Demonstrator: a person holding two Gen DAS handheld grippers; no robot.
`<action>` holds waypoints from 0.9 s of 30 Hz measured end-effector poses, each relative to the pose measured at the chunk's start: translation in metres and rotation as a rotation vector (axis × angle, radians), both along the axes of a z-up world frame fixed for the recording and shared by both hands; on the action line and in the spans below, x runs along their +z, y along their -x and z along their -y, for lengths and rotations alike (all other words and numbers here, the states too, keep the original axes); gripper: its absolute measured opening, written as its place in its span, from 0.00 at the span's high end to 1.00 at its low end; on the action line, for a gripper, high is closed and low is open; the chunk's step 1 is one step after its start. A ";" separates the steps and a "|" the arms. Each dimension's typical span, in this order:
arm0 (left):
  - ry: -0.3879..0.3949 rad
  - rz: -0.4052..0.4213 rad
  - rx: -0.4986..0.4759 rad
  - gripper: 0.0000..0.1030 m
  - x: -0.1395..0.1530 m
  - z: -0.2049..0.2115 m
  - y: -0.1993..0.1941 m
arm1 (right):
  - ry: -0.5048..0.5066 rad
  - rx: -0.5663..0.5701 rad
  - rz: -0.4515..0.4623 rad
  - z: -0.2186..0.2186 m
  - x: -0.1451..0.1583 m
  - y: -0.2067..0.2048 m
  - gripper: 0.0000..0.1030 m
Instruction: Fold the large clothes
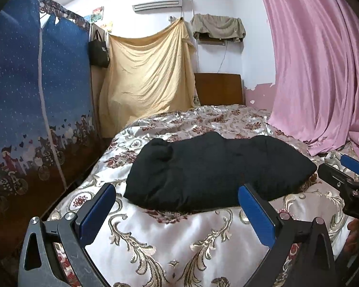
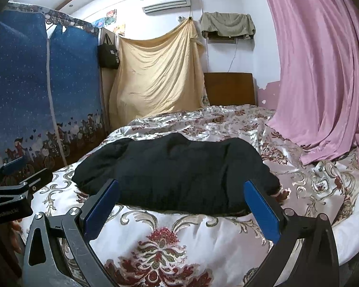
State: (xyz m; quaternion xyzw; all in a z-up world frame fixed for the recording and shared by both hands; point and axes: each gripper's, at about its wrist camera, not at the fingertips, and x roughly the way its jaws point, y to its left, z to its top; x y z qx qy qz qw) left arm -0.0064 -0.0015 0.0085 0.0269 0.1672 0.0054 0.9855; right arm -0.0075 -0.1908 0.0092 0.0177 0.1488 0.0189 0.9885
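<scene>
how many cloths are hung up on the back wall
2: a yellow sheet draped left of the headboard, and a smaller beige cloth above it. More may hide behind the pink curtain.

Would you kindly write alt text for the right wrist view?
A black garment lies bundled on a floral bedspread, just beyond the open right gripper, which holds nothing. The left gripper shows at the left edge; a pink curtain hangs right.

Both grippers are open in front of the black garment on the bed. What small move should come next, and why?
Probably ease both grippers forward to the near edge of the black garment. It lies bunched on the floral bedspread, untouched. The left gripper and right gripper are both open, short of the garment and holding nothing, so a grasp on the near hem seems the sensible first step.
</scene>
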 end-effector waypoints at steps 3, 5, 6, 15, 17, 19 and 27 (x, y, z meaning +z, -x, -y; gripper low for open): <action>-0.003 -0.004 -0.001 0.00 -0.002 0.001 0.001 | -0.005 0.002 -0.009 0.001 -0.003 -0.002 0.01; -0.002 -0.002 -0.002 0.00 -0.002 0.001 0.001 | -0.007 0.003 -0.013 0.002 -0.004 -0.003 0.01; -0.002 -0.002 -0.003 0.00 -0.002 0.002 0.000 | -0.007 0.003 -0.014 0.002 -0.005 -0.003 0.01; -0.003 -0.001 -0.002 0.00 -0.002 0.004 0.001 | -0.010 -0.001 -0.017 0.002 -0.007 -0.003 0.01; -0.001 -0.001 -0.003 0.00 -0.002 0.003 0.000 | -0.008 -0.001 -0.016 0.001 -0.007 -0.003 0.01; -0.003 0.000 -0.002 0.00 -0.002 0.003 0.000 | -0.009 -0.001 -0.017 0.001 -0.007 -0.003 0.01; 0.001 -0.003 -0.001 0.00 -0.003 0.001 0.000 | -0.011 0.002 -0.028 0.001 -0.010 -0.005 0.01</action>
